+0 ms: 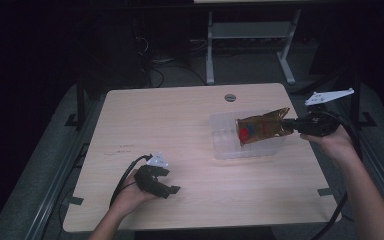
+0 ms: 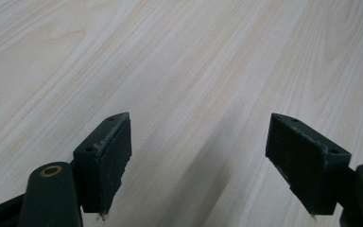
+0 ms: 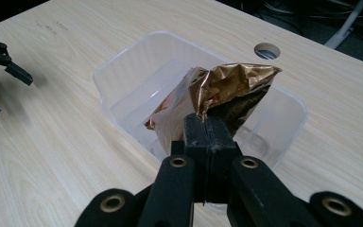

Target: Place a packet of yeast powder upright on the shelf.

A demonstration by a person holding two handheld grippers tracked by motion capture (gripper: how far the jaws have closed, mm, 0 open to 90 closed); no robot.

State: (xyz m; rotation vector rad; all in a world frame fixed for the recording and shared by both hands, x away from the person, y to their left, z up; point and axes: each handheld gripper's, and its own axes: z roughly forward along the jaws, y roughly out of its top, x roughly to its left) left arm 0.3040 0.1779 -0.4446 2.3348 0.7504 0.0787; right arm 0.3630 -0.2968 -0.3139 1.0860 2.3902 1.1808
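Snack bag point(image 1: 260, 129) held over clear container point(image 1: 220, 137)

Right gripper point(image 3: 207, 124) pinches its crinkly, light, soft top edge; left gripper point(image 2: 196, 156) fingers wide, empty above surface point(image 1: 190, 120).

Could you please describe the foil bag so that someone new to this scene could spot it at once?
On the wooden table, find the clear plastic bin at its right side. The bag hangs over that bin, pinched at one edge by the right hand-held gripper. It is the one crinkled, shiny gold-brown thing there, with a red mark on its face.

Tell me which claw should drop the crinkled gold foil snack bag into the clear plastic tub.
Right claw: it's shut on the gold foil snack bag, directly over the clear plastic tub. Left claw stands open, far off.
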